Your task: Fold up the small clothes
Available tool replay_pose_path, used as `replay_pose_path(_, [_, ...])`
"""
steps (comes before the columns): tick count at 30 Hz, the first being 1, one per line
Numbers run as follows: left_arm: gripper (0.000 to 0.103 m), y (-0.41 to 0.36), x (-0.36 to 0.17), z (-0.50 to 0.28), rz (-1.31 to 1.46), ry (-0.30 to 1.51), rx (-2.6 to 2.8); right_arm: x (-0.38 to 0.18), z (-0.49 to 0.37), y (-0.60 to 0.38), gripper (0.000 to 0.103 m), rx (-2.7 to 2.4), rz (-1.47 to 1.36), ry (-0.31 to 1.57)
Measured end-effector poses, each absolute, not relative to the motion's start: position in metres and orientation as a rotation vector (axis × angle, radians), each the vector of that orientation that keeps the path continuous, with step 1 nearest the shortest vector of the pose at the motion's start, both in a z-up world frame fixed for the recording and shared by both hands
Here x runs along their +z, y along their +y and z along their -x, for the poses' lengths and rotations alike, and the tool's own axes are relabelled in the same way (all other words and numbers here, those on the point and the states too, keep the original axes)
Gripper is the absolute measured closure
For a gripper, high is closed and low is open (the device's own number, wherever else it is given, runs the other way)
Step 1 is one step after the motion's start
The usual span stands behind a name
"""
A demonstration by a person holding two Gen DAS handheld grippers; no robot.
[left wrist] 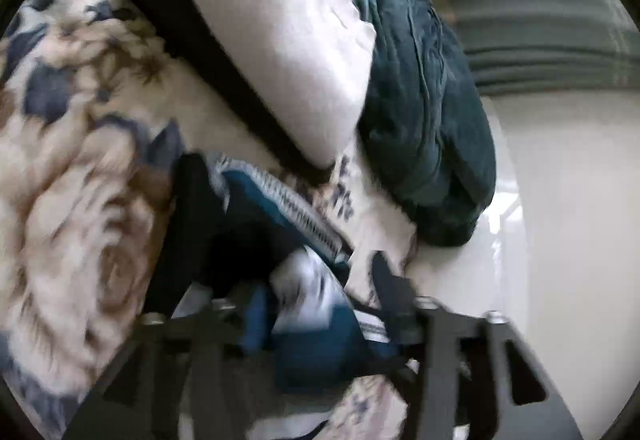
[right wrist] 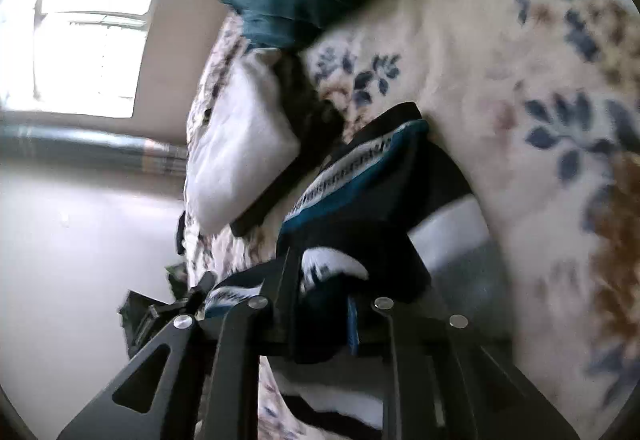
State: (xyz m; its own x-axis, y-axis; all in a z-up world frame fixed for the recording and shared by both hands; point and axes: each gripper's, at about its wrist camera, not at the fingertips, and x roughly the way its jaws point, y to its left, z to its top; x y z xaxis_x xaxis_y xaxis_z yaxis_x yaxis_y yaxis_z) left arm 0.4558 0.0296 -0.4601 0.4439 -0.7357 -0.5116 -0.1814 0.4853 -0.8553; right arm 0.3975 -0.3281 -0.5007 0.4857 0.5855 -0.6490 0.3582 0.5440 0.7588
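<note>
A small blue, black and white patterned garment (left wrist: 280, 224) lies bunched on a floral blanket (left wrist: 80, 160). My left gripper (left wrist: 288, 240) has cloth of this garment between its fingers; blur hides how tightly the jaws stand. In the right wrist view the same garment (right wrist: 360, 176) drapes over and between the fingers of my right gripper (right wrist: 352, 252), which looks shut on it. A folded white garment with a black band (left wrist: 280, 40) lies beyond, also in the right wrist view (right wrist: 240, 152). A dark teal garment (left wrist: 424, 120) lies crumpled beside it.
The floral blanket (right wrist: 520, 80) covers the bed. Its edge drops to a pale glossy floor (left wrist: 560, 200). A striped grey-green curtain or throw (left wrist: 540, 20) is at the back. A bright window (right wrist: 88, 40) is on the far wall.
</note>
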Motion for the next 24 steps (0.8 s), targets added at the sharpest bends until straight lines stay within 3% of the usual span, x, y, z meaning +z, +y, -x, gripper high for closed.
replay_pose_path(2, [0.041,0.041,-0.453,-0.463,1.039,1.040,-0.447,-0.502,-0.407,-0.336,0.064,0.163,-1.074,1.088])
replay_pose_path(3, [0.036,0.047,-0.449,-0.463,1.014,1.024,-0.445,-0.497,-0.406,-0.340,0.048,0.162,-1.070,1.058])
replay_pose_path(4, [0.034,0.050,-0.445,-0.462,0.988,1.021,-0.438,-0.493,-0.402,-0.342,0.039,0.156,-1.059,1.035])
replay_pose_path(8, [0.034,0.038,-0.440,-0.465,0.731,1.055,-0.420,-0.484,-0.397,-0.346,0.039,0.091,-0.903,1.063])
replay_pose_path(15, [0.035,-0.038,-0.472,-0.499,0.250,1.161,-0.426,-0.528,-0.436,-0.337,0.039,0.073,-0.679,1.246])
replay_pose_path(16, [0.042,-0.046,-0.477,-0.505,0.214,1.148,-0.421,-0.535,-0.444,-0.334,0.039,0.084,-0.653,1.264])
replay_pose_path(17, [0.055,-0.050,-0.479,-0.509,0.198,1.133,-0.422,-0.540,-0.451,-0.330,0.042,0.098,-0.631,1.277])
replay_pose_path(18, [0.094,-0.051,-0.483,-0.513,0.194,1.130,-0.429,-0.542,-0.455,-0.327,0.062,0.100,-0.611,1.282])
replay_pose_path(19, [0.095,-0.051,-0.485,-0.517,0.195,1.136,-0.433,-0.544,-0.460,-0.324,0.092,0.109,-0.588,1.282])
replay_pose_path(24, [0.095,-0.035,-0.482,-0.538,0.335,1.114,-0.438,-0.533,-0.469,-0.324,0.093,0.058,-0.568,1.215])
